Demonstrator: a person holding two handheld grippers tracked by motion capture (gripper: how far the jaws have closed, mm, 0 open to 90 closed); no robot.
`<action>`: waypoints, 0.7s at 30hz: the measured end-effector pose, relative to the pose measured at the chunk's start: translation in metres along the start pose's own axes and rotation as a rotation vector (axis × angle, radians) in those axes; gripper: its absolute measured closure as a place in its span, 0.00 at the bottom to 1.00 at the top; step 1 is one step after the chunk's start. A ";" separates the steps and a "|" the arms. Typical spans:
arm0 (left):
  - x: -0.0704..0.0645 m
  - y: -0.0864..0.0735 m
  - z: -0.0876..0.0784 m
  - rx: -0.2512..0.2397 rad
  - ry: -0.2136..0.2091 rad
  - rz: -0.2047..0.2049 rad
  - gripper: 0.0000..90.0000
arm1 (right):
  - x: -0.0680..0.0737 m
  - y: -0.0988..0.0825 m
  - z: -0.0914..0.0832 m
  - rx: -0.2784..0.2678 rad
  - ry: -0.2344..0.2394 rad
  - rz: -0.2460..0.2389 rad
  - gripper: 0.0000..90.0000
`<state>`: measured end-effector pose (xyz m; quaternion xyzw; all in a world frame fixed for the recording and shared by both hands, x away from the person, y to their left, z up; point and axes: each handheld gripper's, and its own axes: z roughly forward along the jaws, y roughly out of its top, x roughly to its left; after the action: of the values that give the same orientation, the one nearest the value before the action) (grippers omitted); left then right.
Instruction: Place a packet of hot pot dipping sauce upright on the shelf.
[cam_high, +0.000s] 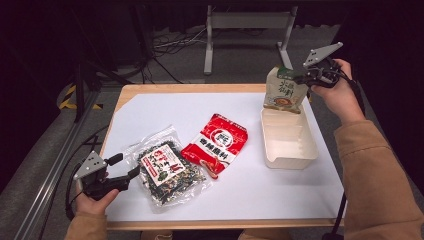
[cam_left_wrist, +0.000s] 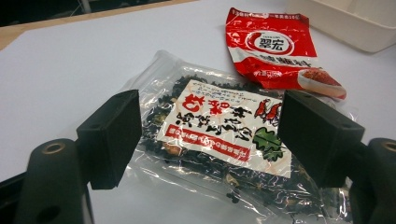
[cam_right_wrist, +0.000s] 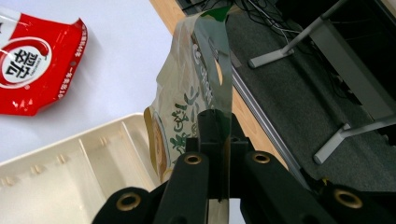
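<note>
Beige-green plastic snack pouch hangs upright, long axis vertical, top edge clamped in right gripper, bottom just over far end of cream plastic divided tray, approx 2 o'clock on white sheet over wooden table. Grey floor w/ cables beyond. Red seasoning packet mid-table; clear seaweed bag at 8 o'clock, left gripper open beside it.

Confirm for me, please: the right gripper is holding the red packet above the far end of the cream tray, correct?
Not quite: the right gripper holds the beige-and-green packet above the far end of the cream tray, as the high view shows. The red packet lies on the table.
</note>
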<state>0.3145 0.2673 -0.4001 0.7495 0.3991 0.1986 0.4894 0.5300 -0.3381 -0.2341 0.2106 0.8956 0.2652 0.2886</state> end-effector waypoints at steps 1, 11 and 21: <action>0.000 0.000 0.000 0.000 0.000 0.000 0.25 | 0.000 -0.002 0.001 0.006 0.000 -0.001 0.99; 0.000 0.001 0.002 0.001 -0.003 0.005 0.25 | 0.002 -0.013 0.013 -0.005 0.015 -0.020 0.99; 0.000 0.002 0.004 0.005 -0.009 0.007 0.25 | 0.006 -0.018 0.022 0.004 0.029 -0.013 0.99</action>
<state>0.3181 0.2643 -0.4004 0.7531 0.3946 0.1958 0.4887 0.5351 -0.3410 -0.2625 0.2016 0.9015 0.2646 0.2769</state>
